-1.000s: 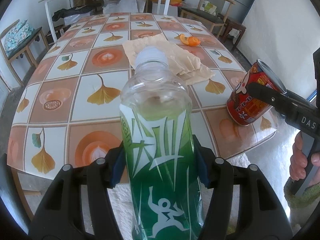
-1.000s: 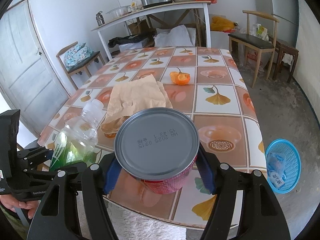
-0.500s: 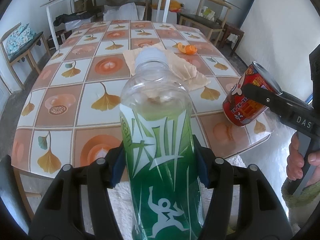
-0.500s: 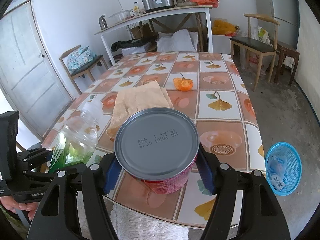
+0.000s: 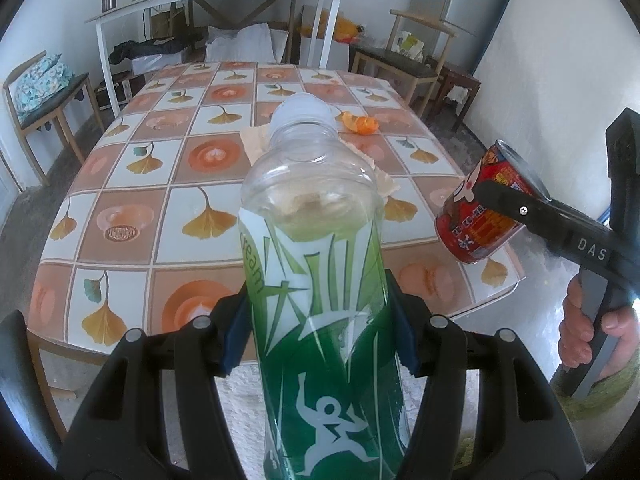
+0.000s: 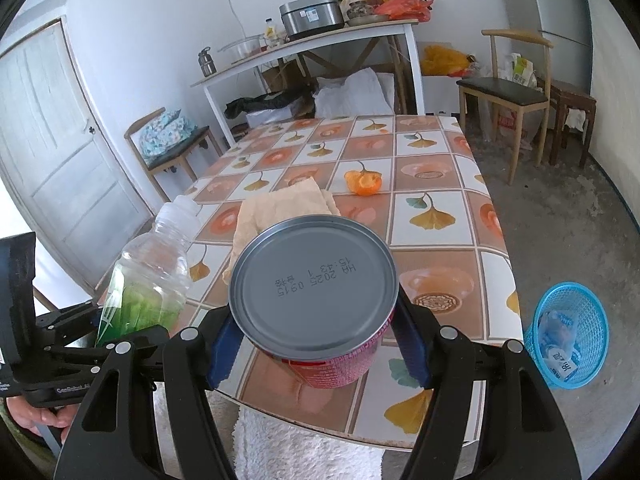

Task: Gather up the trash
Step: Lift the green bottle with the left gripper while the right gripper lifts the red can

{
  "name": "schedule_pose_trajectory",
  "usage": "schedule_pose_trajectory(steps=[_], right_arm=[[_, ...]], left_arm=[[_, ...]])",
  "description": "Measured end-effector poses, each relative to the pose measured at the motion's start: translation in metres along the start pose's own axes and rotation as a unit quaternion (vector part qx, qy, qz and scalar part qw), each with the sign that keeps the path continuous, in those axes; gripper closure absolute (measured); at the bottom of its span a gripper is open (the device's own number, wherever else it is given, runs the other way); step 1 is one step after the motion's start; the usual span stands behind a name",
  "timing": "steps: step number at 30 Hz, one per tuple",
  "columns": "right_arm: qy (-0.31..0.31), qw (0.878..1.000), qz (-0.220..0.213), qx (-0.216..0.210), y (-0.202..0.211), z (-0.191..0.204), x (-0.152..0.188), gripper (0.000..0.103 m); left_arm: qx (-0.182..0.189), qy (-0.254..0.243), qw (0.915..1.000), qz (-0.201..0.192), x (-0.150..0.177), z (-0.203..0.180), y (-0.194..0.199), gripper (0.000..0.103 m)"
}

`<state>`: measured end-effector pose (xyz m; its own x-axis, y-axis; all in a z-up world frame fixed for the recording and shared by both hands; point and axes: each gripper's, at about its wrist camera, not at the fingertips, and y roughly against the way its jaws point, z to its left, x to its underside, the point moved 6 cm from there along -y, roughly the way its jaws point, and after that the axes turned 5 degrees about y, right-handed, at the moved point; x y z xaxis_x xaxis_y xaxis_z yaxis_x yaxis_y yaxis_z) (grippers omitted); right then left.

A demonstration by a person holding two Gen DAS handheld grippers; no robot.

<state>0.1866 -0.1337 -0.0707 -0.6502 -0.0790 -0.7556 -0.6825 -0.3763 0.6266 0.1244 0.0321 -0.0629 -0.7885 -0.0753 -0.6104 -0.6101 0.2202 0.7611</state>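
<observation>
Trash was in both tools: the left gripper [image 5: 320, 332] had its blue pads clamped on a green-labelled plastic bottle [image 5: 316, 280], white cap pointing away over the near edge of the tiled table [image 5: 120, 184], and the right gripper [image 6: 316, 344] was closed on a red can [image 6: 314, 292] — its grey end faced the camera. On the table beyond lay crumpled brown paper [image 6: 280, 208] and, farther off, an orange peel [image 6: 363, 182]. A blue basket [image 6: 568, 344] stood on the floor at the right, near the table's corner.

Table [image 6: 436, 236] — paper bag [image 6: 280, 208]; orange peel [image 6: 363, 181].
</observation>
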Motion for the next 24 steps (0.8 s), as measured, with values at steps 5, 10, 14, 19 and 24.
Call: schedule_pose_trajectory(steps=[5,10,14,19,24], right_arm=[[-0.004,1.0,-0.005,0.0,0.005,-0.001,0.0,0.038],[-0.007,1.0,-0.006,0.001,0.008,-0.003,0.001,0.038],[-0.011,1.0,-0.009,0.002,0.012,-0.007,0.001,0.038],[-0.017,1.0,-0.016,0.001,0.018,-0.011,0.001,0.038],[-0.023,0.999,-0.024,0.002,0.026,-0.017,0.001,0.038]], left_arm=[[0.005,-0.002,1.0,-0.006,-0.001,-0.004,0.004,0.047],[0.01,-0.002,0.9999,-0.009,-0.002,-0.006,0.005,0.047],[0.013,-0.001,0.9998,-0.011,-0.003,-0.008,0.006,0.047],[0.016,-0.003,0.9997,-0.016,-0.005,-0.011,0.008,0.047],[0.021,-0.008,0.9995,-0.024,-0.009,-0.019,0.013,0.047]])
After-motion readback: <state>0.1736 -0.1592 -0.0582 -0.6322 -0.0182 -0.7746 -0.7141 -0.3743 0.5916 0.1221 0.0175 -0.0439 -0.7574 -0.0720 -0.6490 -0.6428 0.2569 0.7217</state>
